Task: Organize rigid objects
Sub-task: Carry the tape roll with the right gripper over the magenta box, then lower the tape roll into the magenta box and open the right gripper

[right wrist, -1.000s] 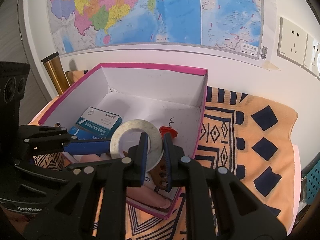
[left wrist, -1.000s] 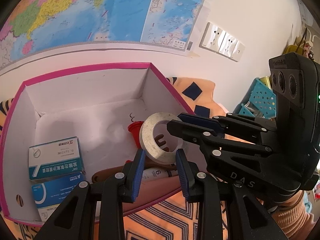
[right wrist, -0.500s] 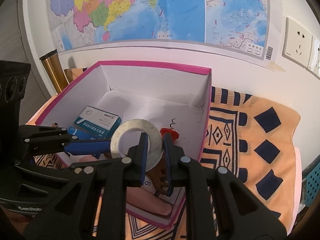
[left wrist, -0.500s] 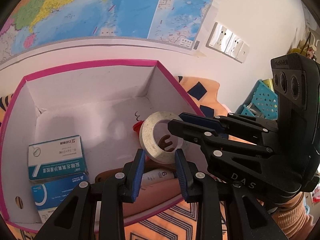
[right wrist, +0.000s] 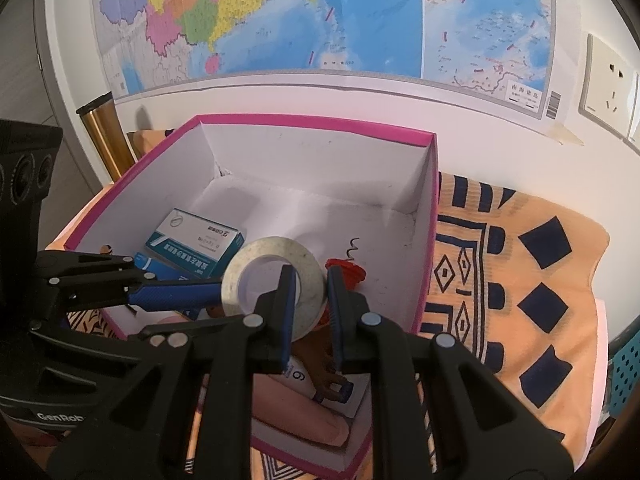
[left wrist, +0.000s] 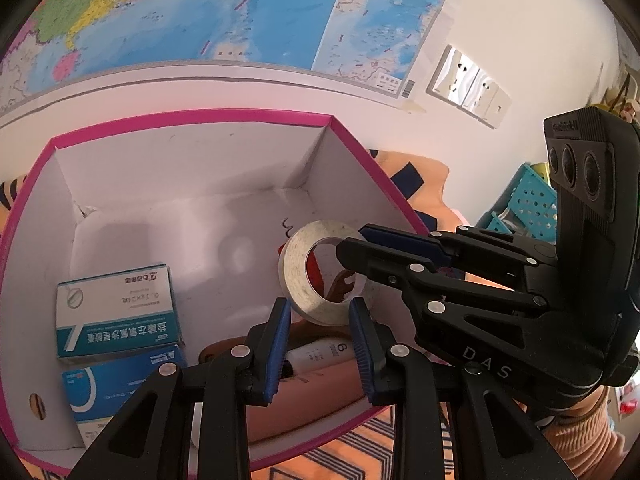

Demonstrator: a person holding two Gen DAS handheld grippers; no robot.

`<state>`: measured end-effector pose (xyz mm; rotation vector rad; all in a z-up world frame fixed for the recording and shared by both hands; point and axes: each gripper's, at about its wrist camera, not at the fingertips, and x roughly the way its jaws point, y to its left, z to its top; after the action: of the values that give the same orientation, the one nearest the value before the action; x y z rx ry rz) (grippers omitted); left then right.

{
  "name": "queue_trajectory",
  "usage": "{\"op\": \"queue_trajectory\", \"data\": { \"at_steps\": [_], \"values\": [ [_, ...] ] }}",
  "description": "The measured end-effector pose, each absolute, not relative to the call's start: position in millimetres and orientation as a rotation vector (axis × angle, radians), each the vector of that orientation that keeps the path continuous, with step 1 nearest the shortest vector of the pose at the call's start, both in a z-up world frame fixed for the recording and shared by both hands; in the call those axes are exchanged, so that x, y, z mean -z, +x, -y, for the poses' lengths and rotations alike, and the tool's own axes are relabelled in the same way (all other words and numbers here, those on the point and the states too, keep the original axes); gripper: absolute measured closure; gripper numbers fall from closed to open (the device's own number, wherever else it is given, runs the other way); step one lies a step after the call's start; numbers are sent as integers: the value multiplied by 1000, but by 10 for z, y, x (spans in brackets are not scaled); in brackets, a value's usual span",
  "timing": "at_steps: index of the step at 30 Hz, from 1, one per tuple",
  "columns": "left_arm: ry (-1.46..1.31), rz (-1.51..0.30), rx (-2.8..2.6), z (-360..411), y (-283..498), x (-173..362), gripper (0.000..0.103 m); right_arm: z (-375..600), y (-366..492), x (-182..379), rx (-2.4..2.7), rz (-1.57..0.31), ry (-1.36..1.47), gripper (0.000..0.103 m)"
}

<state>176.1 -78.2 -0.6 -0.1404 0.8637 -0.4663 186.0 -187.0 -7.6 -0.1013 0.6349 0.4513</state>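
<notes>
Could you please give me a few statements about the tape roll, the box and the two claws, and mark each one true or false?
1. The right claw grips the tape roll by its ring wall, one finger through the hole. True.
2. The tape roll lies flat on the floor of the box. False: it is held up on edge above the things in the box.
3. Two blue and white cartons sit in the box. True.
4. The box has a green rim. False: the rim is pink.
5. The left claw is wide open. False: it is nearly closed, at the roll's lower edge.
</notes>
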Motion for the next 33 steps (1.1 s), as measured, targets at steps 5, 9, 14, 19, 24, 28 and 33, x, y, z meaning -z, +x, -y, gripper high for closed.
{"op": "queue_trajectory", "data": {
  "at_steps": [5,9,14,19,24,28,33],
  "values": [
    [-146,-868,462,751,1787,20,74,1843,1887,79,-453,-643,-108,85],
    [-148,-871,459,730,1796,25,74,1817,1908,77,-452,-648,-111,85],
    [-156,-873,459,707,1820,32,74,1777,1929,77,-449,-656,-119,85],
    [-159,-874,456,682,1834,40,74,1749,1954,76,-449,-662,-124,86],
    [-164,-881,451,645,1852,60,75,1699,1985,97,-449,-674,-131,85],
    [-170,-887,448,614,1866,79,75,1665,2018,121,-451,-686,-138,86],
    [-174,-891,449,599,1883,89,75,1642,2041,126,-451,-694,-142,86]
  ]
}}
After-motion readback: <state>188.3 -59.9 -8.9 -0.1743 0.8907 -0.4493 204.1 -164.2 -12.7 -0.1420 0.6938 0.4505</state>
